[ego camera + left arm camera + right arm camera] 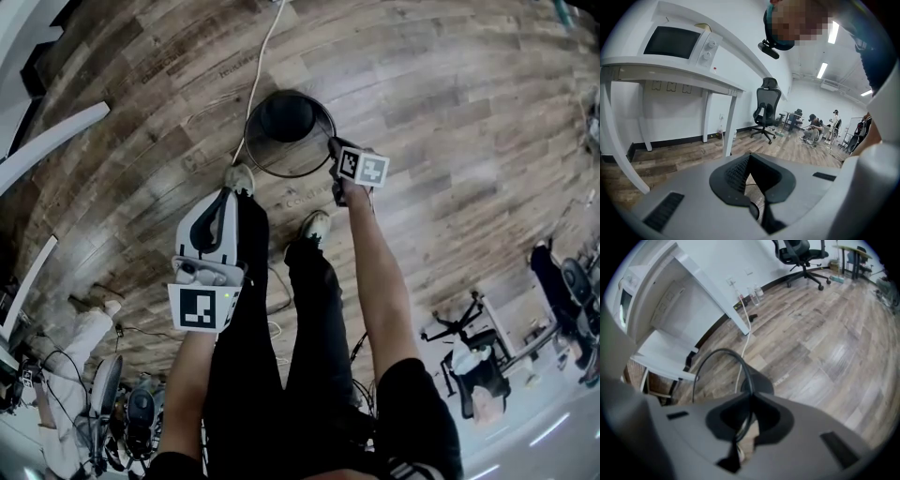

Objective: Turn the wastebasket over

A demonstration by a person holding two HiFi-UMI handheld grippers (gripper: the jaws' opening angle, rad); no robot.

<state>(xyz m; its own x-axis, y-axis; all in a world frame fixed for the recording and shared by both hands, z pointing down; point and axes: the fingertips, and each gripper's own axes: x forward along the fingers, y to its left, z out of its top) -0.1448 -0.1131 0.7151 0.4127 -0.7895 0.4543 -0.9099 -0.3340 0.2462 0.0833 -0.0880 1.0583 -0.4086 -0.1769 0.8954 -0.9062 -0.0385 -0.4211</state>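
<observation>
The black wire-mesh wastebasket (289,131) is on the wooden floor just ahead of my feet, its wide round rim facing up and its dark base showing through. My right gripper (334,146) is at the rim's right side, shut on the thin rim wire. In the right gripper view the wastebasket rim (723,352) curves down into the right gripper (750,395), between its dark pads. My left gripper (228,193) hangs apart from the basket, above my left leg. In its own view the left gripper (750,156) has its pads together with nothing between them.
A white cable (259,67) runs along the floor past the basket. My shoes (240,178) stand close behind it. A white table (670,75) carrying a microwave (677,42) stands at the left, an office chair (767,110) farther back, with people seated beyond.
</observation>
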